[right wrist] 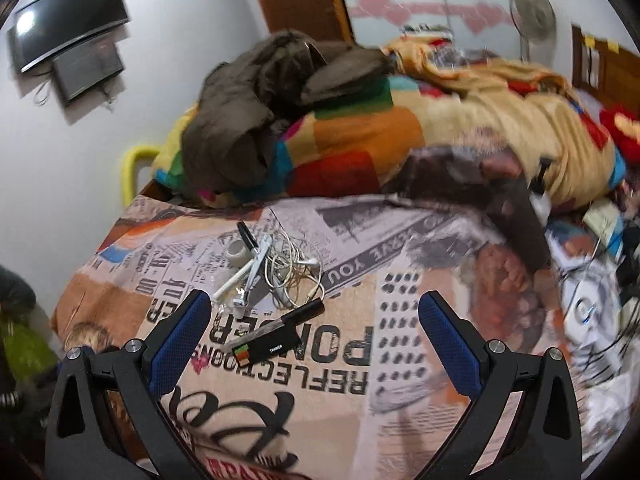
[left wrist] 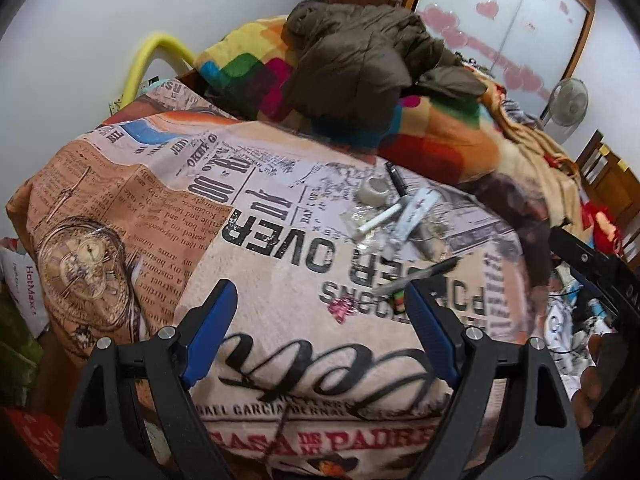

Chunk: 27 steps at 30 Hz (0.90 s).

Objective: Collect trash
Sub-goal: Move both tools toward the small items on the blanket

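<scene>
A: Item one, the bed (right wrist: pixel 400 400): a newspaper-print cover is lying flat across the near half, which is why the small stuff is sitting in plain sight on it.

B: And the small stuff itself?

A: Item two, the litter cluster, left of centre on that cover. A roll of tape (right wrist: pixel 239 255) at the far end, a black pen (right wrist: pixel 247 235) beside it, a white stick (right wrist: pixel 234 280) lying slantwise, a tangle of white earphone cable (right wrist: pixel 290 276) to its right, and scraps of clear wrapper (left wrist: pixel 356 216) under the lot. Nearest of all, a knife (right wrist: pixel 276 330) with a dark handle, lying flat, blade toward the near left.

B: Anything being held?

A: Nothing. Item three, left gripper (left wrist: pixel 320 334): jaws are standing wide, nothing between them, hovering over the near cover short of the cluster. Item four, right gripper (right wrist: pixel 316 344): jaws likewise spread wide and empty, angled down, with the knife showing in the gap but untouched, as far as I can judge.

B: Why both spread like that?

A: My guess: they are getting ready to pick from the pile, and wide jaws are suiting odd shapes.

B: The far side?

A: Item five, a colourful blanket (right wrist: pixel 360 140) heaped up, a brown jacket (right wrist: pixel 256 96) dumped on top; a fan (right wrist: pixel 534 12) standing far right. None of that is looking like trash.
</scene>
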### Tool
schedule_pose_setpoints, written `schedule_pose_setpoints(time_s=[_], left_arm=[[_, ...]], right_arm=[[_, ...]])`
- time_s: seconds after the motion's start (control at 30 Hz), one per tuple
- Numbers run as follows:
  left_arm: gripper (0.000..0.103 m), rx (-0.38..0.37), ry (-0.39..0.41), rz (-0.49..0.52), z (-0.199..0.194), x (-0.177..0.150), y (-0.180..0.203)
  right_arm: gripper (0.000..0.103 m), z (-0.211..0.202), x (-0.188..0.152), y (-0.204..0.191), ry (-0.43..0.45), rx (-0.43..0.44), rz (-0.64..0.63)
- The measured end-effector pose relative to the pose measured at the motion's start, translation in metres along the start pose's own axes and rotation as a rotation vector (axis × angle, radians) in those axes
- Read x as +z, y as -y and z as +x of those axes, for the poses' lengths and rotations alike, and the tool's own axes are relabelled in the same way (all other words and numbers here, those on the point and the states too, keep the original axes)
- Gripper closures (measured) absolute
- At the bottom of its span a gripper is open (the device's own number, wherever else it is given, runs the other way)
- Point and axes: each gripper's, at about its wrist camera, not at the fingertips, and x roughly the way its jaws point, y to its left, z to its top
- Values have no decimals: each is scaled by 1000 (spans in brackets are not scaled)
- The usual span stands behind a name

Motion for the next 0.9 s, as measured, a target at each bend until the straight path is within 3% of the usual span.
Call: schedule_pose_setpoints(time_s=[0.13,0.37,0.47,0.53,0.73,0.9], left_arm=[[18,12,-14,39,24,0,-5],[21,37,-9,47,49,-11,-18],[31,15,-29,35,57,-15,-24],[44,1,-56,41,65,-17,-25],[63,-65,-105,64,75,-27,-16],[67,-95,-111,132,78,-28,5]], right_arm=[[0,40,-20,-7,-107,19,-17],[6,83,-40,-27,-209,6,-96],[6,88,-41,-36,-198,-6,-139],[6,91,-43,-42,-196,-22,-176],[7,108,-47,-41,-226,-58,-204],[12,105,-49,-39,-220,-67,-253]])
